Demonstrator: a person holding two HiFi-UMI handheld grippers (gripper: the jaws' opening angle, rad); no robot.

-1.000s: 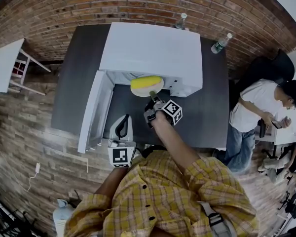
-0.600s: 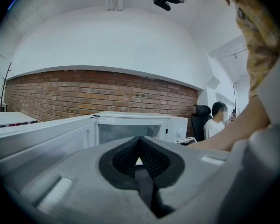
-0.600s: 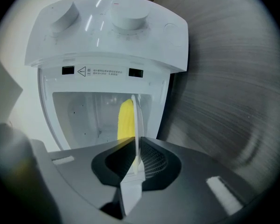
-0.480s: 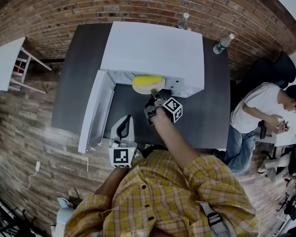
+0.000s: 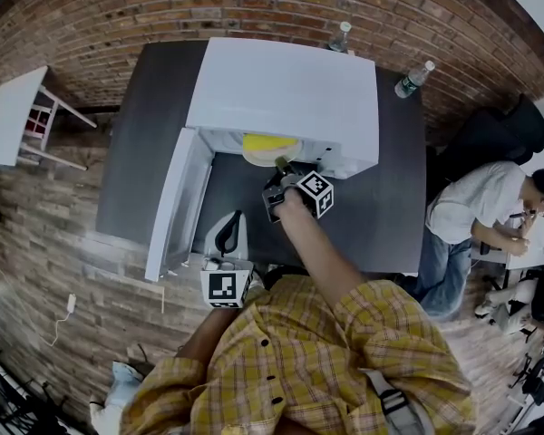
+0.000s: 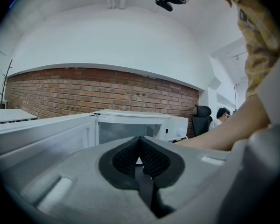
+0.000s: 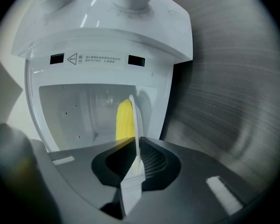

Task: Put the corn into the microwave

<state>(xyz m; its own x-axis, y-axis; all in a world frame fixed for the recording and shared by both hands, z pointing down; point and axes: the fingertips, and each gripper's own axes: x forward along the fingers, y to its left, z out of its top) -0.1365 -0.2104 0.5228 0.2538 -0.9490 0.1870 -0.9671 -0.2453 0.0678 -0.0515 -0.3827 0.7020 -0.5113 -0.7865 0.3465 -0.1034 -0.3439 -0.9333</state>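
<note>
Yellow corn (image 5: 269, 143) lies on a white plate (image 7: 136, 125), and my right claw (image 5: 284, 170) is clamped on the plate's near rim, so I carry the food without squeezing it. In the right gripper view the plate shows edge-on, a thin white blade pinched between the dark pads, with the cob beyond it on one face. The plate is at the mouth of the white microwave (image 5: 286, 89). From the head view the cob is half under the oven's top edge, partly inside the cavity, and I judge it is not yet set down. The door (image 5: 168, 202) hangs wide open to the left, which leaves the opening free for a straight push. My left claw (image 6: 140, 149) has its jaws together on nothing and is parked just beside that door, out of the way, at the front edge of the dark table (image 5: 145, 125). The cob looks smooth, bright and evenly yellow, with no husk that I can see; single kernels are too blurred to tell
</note>
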